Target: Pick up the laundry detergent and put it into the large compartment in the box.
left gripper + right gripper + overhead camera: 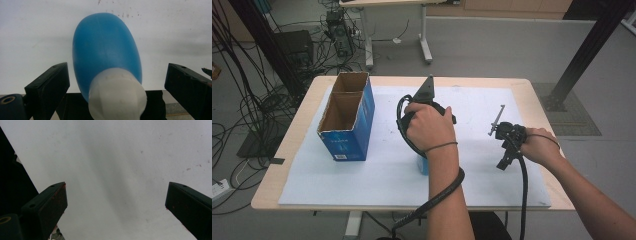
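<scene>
A blue bottle [106,52] with a white cap [117,96] lies on the white mat, cap end toward the camera in the left gripper view. My left gripper [117,66] is open, one jaw on each side of the bottle with a gap on both sides. In the high view the person's left hand holds this gripper [428,102] over the middle of the mat, and a bit of the blue bottle [422,165] shows beneath the wrist. My right gripper [508,140] hovers at the right of the mat, open [116,185] with bare mat between its jaws.
An open-topped blue cardboard box [346,120] with two compartments stands at the left of the white mat [362,180]. The mat covers most of a wooden table [287,150]. Cables trail from both grippers over the front edge.
</scene>
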Demonstrator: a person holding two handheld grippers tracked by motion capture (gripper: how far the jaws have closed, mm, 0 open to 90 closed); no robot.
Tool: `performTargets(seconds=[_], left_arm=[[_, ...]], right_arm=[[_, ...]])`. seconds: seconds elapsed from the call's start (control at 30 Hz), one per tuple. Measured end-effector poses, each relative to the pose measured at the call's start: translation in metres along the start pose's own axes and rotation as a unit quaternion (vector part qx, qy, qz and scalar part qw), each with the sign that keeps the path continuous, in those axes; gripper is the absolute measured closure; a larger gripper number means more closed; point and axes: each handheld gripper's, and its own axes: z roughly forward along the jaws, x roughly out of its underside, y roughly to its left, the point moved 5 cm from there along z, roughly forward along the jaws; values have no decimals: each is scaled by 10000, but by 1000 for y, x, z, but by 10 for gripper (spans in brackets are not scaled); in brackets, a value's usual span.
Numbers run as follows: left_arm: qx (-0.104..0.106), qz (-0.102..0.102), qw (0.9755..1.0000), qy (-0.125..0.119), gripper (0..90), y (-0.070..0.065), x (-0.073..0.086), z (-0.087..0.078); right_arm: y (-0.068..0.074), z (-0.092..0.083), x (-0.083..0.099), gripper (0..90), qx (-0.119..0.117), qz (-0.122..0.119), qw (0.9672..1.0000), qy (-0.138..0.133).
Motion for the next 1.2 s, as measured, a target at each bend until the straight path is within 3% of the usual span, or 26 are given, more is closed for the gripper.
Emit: performTargets(seconds=[0.4, 1.2], left_arm=[[-65, 18, 10000, -26, 71, -2, 0, -1], [2, 48, 10000, -37, 73, 0, 1, -4]], right_arm=[[0, 0, 1, 40, 1, 38, 10000, 15], [0, 0, -1, 41, 26, 42, 10000, 49]])
